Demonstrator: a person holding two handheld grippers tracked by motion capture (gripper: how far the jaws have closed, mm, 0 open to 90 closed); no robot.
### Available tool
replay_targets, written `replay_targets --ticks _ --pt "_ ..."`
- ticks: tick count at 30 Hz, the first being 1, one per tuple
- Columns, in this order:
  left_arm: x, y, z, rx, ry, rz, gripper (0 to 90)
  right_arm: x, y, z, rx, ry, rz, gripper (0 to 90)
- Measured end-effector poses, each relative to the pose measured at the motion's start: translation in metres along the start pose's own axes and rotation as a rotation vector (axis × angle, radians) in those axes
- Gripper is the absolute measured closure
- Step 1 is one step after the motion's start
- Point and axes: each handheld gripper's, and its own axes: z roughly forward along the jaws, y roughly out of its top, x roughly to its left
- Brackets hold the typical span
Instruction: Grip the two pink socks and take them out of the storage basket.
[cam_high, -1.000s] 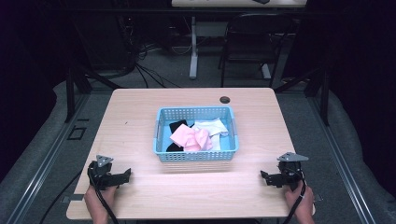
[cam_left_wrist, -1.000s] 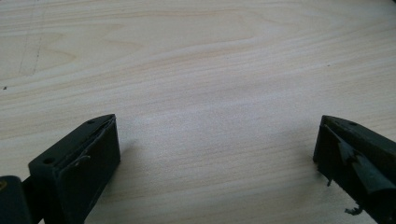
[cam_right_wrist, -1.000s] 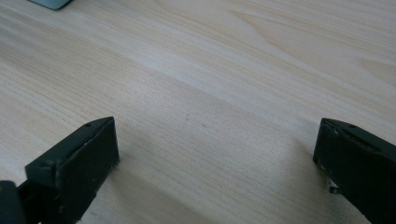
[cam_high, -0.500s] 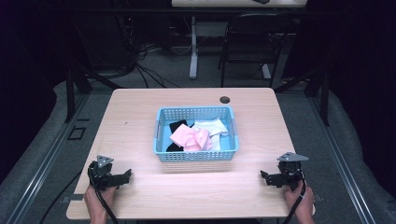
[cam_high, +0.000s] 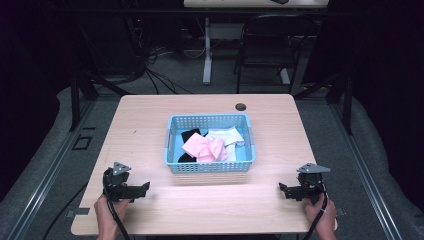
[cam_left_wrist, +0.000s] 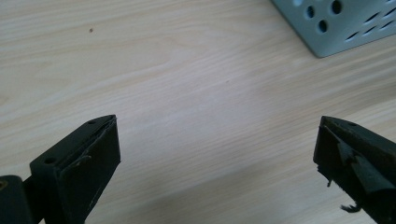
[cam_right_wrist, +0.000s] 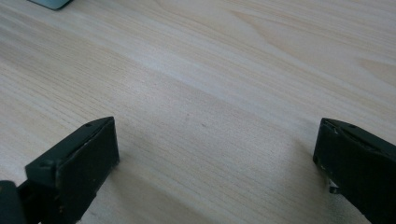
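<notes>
A light blue perforated basket (cam_high: 209, 168) stands at the middle of the wooden table (cam_high: 150, 120). Inside it lie pink cloth (cam_high: 205, 148), white cloth (cam_high: 225, 135) and a black piece (cam_high: 189, 136). My left gripper (cam_high: 141, 188) rests near the table's front left, held by a hand, jaws wide apart over bare wood (cam_left_wrist: 210, 126). My right gripper (cam_high: 284, 191) sits at the front right, open too, nothing between its jaws (cam_right_wrist: 215, 130). The basket's corner (cam_left_wrist: 341, 23) shows at the top right of the left gripper view.
A small dark round grommet (cam_high: 241, 106) sits near the table's far edge. Beyond the table stand a chair (cam_high: 265, 45), desk legs and loose cables on the floor. Bare wood lies in front of the basket between the two grippers.
</notes>
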Motion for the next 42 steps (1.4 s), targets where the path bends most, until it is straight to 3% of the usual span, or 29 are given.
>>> replay_targets --ticks 7,15,24,34,42 --pt "-0.009 0.02 -0.007 0.008 -0.018 0.05 1.0 0.0 0.0 0.0 0.0 -0.002 0.001 0.0" --pt "-0.015 0.052 -0.02 -0.029 -0.039 0.111 2.0 0.0 0.0 0.0 0.0 0.0 0.0 0.0" --pt "-0.021 0.086 -0.025 -0.012 -0.049 0.16 2.0 0.0 0.0 0.0 0.0 0.0 0.0 0.0" --pt "-0.029 0.117 -0.025 0.0 -0.059 0.2 1.0 0.0 0.0 0.0 0.0 0.001 0.0 0.0" --pt "-0.04 0.148 -0.017 0.022 -0.098 0.229 0.3 0.0 0.0 0.0 -0.001 0.001 0.0 0.0"
